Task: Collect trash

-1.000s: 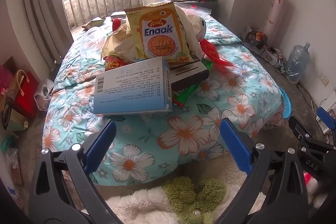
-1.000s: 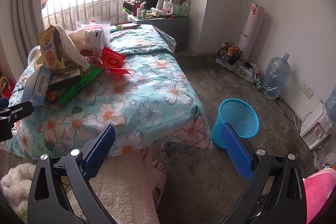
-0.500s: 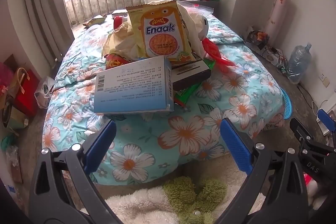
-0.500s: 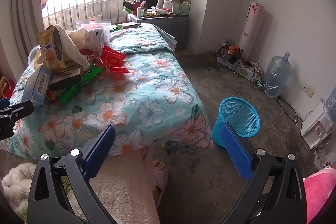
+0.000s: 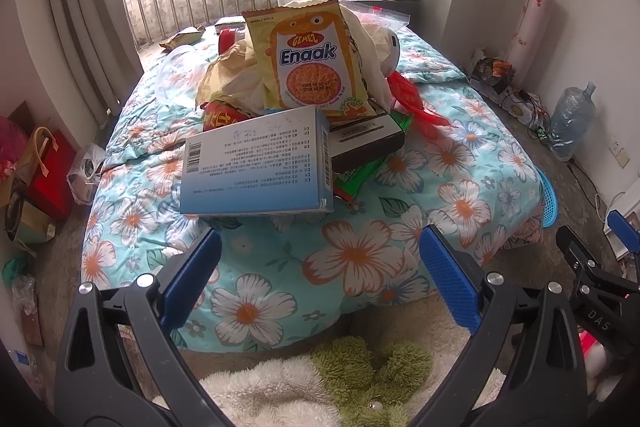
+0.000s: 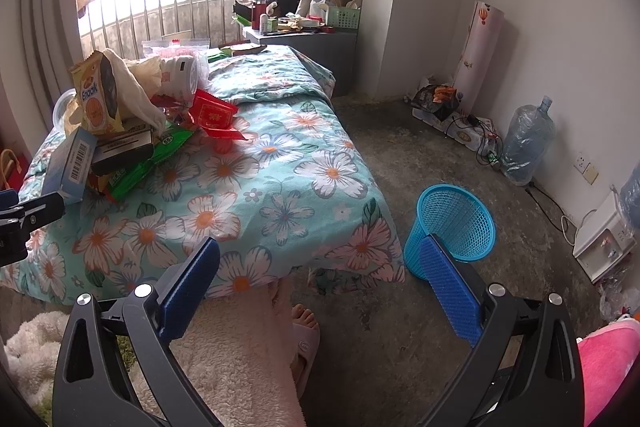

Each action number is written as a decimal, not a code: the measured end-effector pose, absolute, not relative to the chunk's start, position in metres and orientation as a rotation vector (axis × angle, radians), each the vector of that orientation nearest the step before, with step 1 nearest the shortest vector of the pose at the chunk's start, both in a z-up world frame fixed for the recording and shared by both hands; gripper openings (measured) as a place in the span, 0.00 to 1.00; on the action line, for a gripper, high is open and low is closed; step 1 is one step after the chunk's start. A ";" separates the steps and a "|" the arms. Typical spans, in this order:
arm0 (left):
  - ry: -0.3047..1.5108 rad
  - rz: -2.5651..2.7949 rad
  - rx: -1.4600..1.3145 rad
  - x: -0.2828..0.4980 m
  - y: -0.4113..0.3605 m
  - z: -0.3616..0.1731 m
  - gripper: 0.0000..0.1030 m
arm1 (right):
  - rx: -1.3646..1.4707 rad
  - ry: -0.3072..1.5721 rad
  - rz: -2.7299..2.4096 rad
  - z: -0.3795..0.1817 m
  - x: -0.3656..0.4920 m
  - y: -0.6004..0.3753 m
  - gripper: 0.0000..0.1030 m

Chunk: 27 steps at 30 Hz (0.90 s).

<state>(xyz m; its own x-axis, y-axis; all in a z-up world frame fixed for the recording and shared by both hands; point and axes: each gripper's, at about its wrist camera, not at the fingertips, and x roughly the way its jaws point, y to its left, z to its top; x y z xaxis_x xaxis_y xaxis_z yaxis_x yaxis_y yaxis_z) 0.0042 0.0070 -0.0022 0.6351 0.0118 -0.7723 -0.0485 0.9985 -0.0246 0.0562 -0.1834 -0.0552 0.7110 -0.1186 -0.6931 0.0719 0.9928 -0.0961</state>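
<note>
On the floral turquoise bedspread (image 5: 360, 259) a heap of trash sits toward the left side, with a flat light-blue cardboard box (image 5: 256, 167) at its near edge, long axis running left to right, barcode end to the left. Behind it a yellow Enaak noodle-snack bag (image 5: 312, 63) stands upright against crumpled wrappers, beside a black carton (image 5: 368, 143) and red packets (image 5: 412, 99). Only the right wrist view shows the whole blue mesh plastic wastebasket (image 6: 452, 227), upright on the concrete floor just beside the bed's corner, and a slippered foot (image 6: 304, 339). Both the left gripper (image 5: 320, 275) and right gripper (image 6: 320, 287) hang wide open, empty, short of the bed
</note>
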 end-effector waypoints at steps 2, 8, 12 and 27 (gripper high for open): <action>0.881 0.036 -0.044 0.003 0.004 -0.003 0.92 | -0.063 0.773 -0.105 -0.055 0.056 -0.184 0.95; 0.886 0.039 -0.044 0.002 0.006 -0.004 0.92 | -0.063 0.774 -0.103 -0.056 0.056 -0.184 0.95; 0.894 0.046 -0.045 0.003 0.006 -0.005 0.92 | -0.061 0.774 -0.105 -0.055 0.056 -0.184 0.95; 0.904 0.053 -0.046 0.004 0.007 -0.007 0.92 | -0.059 0.776 -0.105 -0.056 0.057 -0.184 0.95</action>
<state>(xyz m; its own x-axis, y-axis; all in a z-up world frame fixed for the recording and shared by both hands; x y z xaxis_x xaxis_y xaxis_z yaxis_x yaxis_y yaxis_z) 0.0038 0.0069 -0.0074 0.6170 0.0264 -0.7865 -0.0654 0.9977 -0.0179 0.0570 -0.1840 -0.0558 0.7086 -0.1166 -0.6960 0.0732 0.9931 -0.0919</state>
